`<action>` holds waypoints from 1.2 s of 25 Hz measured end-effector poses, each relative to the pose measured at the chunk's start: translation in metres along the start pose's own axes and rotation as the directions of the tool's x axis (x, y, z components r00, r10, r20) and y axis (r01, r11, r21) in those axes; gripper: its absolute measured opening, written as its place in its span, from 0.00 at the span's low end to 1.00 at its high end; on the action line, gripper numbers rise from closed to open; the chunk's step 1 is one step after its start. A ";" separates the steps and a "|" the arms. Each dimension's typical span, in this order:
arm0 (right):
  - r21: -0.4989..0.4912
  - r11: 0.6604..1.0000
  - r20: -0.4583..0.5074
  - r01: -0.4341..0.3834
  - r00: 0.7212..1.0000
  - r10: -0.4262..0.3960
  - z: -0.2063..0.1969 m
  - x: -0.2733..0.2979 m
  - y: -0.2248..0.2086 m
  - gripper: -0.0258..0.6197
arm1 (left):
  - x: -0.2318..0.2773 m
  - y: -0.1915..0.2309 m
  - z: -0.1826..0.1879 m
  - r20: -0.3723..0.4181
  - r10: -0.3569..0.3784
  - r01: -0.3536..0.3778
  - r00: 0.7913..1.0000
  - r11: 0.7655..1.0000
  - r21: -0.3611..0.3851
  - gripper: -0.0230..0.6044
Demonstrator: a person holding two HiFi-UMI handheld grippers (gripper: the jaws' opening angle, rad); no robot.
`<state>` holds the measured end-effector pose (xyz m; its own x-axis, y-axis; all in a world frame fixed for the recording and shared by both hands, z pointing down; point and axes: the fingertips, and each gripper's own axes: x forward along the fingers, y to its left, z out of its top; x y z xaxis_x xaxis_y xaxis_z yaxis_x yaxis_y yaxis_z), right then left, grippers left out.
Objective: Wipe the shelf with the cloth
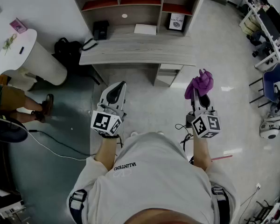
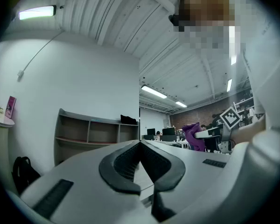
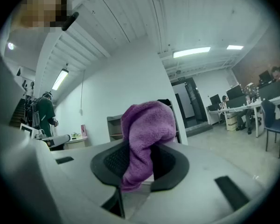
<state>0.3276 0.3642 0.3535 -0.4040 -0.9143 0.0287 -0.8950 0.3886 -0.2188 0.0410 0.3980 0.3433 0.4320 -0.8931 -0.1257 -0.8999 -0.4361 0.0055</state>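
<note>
A wooden shelf unit (image 1: 140, 6) with a desk top stands ahead of me against the wall; it also shows in the distance as the shelf (image 2: 91, 134) in the left gripper view. A purple cloth (image 1: 199, 84) is pinched in my right gripper (image 1: 199, 93), bunched up above the jaws; the cloth (image 3: 144, 139) fills the middle of the right gripper view. My left gripper (image 1: 115, 93) is shut with nothing in it, its tips meeting. Both grippers are held over the floor, well short of the shelf.
On the desk top lie a white sheet (image 1: 145, 29) and a black box (image 1: 101, 29); a book (image 1: 176, 22) stands in a cubby. A round white table (image 1: 25, 59) and black bag (image 1: 67, 48) sit left. Office chairs (image 1: 273, 85) and desks lie right. A seated person's legs (image 1: 23, 107) show left.
</note>
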 end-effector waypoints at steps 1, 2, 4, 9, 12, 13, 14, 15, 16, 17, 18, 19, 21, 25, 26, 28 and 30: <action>0.000 1.000 0.000 -0.003 1.000 0.003 0.001 0.000 0.000 0.19 | 0.000 0.000 0.001 0.001 0.000 0.000 1.000 1.000 -0.001 0.03; -0.001 1.000 0.000 -0.005 1.000 0.005 0.001 0.000 0.001 0.19 | 0.000 0.000 0.001 0.003 0.000 0.000 1.000 1.000 -0.001 0.03; -0.008 1.000 0.001 -0.009 1.000 0.009 0.003 0.000 0.002 0.19 | 0.000 0.000 0.002 0.004 0.001 -0.001 1.000 1.000 -0.003 0.03; -0.010 1.000 0.001 -0.017 1.000 0.017 0.004 0.000 0.005 0.19 | -0.001 0.000 0.003 0.007 0.005 -0.005 1.000 1.000 -0.005 0.03; -0.005 1.000 0.003 -0.024 1.000 0.024 0.005 0.000 0.007 0.19 | -0.003 0.001 0.006 0.012 0.007 -0.007 1.000 1.000 -0.001 0.03; -0.001 1.000 0.004 -0.027 1.000 0.027 0.005 0.000 0.008 0.19 | -0.003 0.003 0.008 0.014 0.010 -0.010 1.000 1.000 0.001 0.03; 0.002 1.000 0.006 -0.030 1.000 0.030 0.006 0.001 0.009 0.19 | -0.004 0.005 0.008 0.018 0.013 -0.013 1.000 1.000 0.001 0.03; 0.003 1.000 0.006 -0.031 1.000 0.031 0.006 0.002 0.010 0.19 | -0.004 0.008 0.009 0.021 0.015 -0.015 1.000 1.000 0.001 0.03; 0.001 1.000 0.005 -0.030 1.000 0.030 0.007 0.003 0.012 0.19 | -0.005 0.010 0.010 0.023 0.016 -0.016 1.000 1.000 0.001 0.03; -0.004 1.000 0.004 -0.030 1.000 0.030 0.007 0.003 0.014 0.19 | -0.006 0.011 0.011 0.024 0.016 -0.016 1.000 1.000 0.003 0.03; -0.007 1.000 0.002 -0.029 1.000 0.029 0.007 0.003 0.015 0.19 | -0.007 0.011 0.012 0.024 0.015 -0.015 1.000 1.000 0.005 0.03; -0.007 1.000 0.001 -0.029 1.000 0.029 0.007 0.003 0.016 0.19 | -0.008 0.011 0.012 0.022 0.013 -0.013 1.000 1.000 0.004 0.03; -0.004 1.000 0.000 -0.029 1.000 0.029 0.006 0.003 0.021 0.19 | -0.012 0.013 0.011 0.017 0.009 -0.009 1.000 1.000 0.002 0.03; -0.004 0.999 -0.007 -0.032 0.999 0.032 -0.002 0.012 0.038 0.19 | -0.022 0.027 0.005 0.007 0.004 -0.004 1.000 1.000 0.002 0.03; -0.003 0.999 -0.007 -0.032 0.999 0.032 -0.003 0.015 0.042 0.19 | -0.025 0.030 0.004 0.003 0.001 -0.001 1.000 1.000 0.008 0.03; -0.003 1.000 -0.004 -0.031 1.000 0.031 -0.003 0.018 0.052 0.19 | -0.031 0.036 0.005 -0.003 -0.010 0.010 1.000 1.000 0.017 0.03; -0.011 0.999 -0.001 -0.037 0.999 0.037 -0.003 0.022 0.063 0.19 | -0.038 0.041 0.005 -0.004 -0.023 0.023 1.000 1.000 0.017 0.03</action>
<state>0.2615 0.3690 0.3430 -0.4369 -0.8993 0.0212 -0.8815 0.4234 -0.2089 -0.0128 0.4147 0.3436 0.4527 -0.8834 -0.1214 -0.8906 -0.4545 -0.0138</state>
